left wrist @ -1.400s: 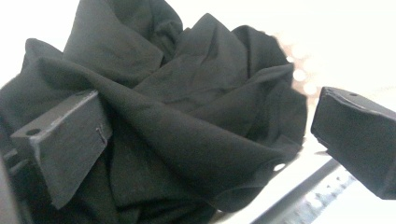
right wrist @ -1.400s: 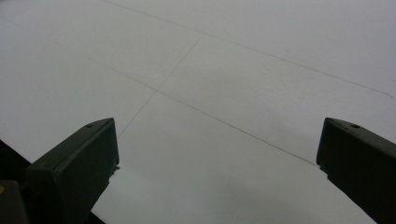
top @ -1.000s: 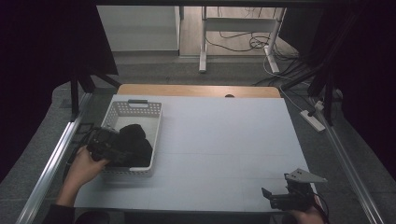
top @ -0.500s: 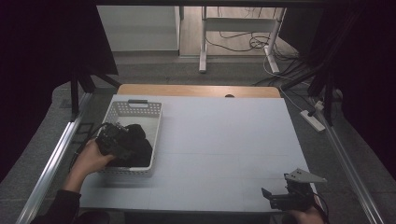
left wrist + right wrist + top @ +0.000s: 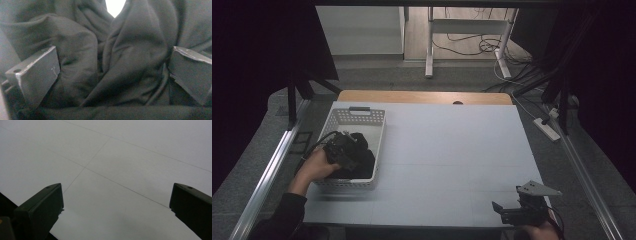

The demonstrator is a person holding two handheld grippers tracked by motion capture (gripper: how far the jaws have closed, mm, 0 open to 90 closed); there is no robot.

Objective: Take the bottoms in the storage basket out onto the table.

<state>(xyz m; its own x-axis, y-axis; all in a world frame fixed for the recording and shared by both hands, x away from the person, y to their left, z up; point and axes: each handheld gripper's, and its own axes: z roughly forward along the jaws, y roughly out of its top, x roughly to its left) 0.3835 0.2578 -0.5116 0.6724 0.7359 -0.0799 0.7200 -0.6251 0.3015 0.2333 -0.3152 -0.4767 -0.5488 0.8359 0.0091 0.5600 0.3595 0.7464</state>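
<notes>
Left tongs (image 5: 348, 150) spread over black cloth (image 5: 110, 62), in basket (image 5: 377, 127)

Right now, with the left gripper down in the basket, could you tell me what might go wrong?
1. The left gripper has its jaws open around bunched black cloth; closing may catch only one fold, which could slip.
2. Lifting might drag the light white basket along.
3. The right gripper sits at the table's near edge.

Soft matt black cloth (image 5: 110, 62) fills a perforated white plastic basket (image 5: 377, 131).
</notes>
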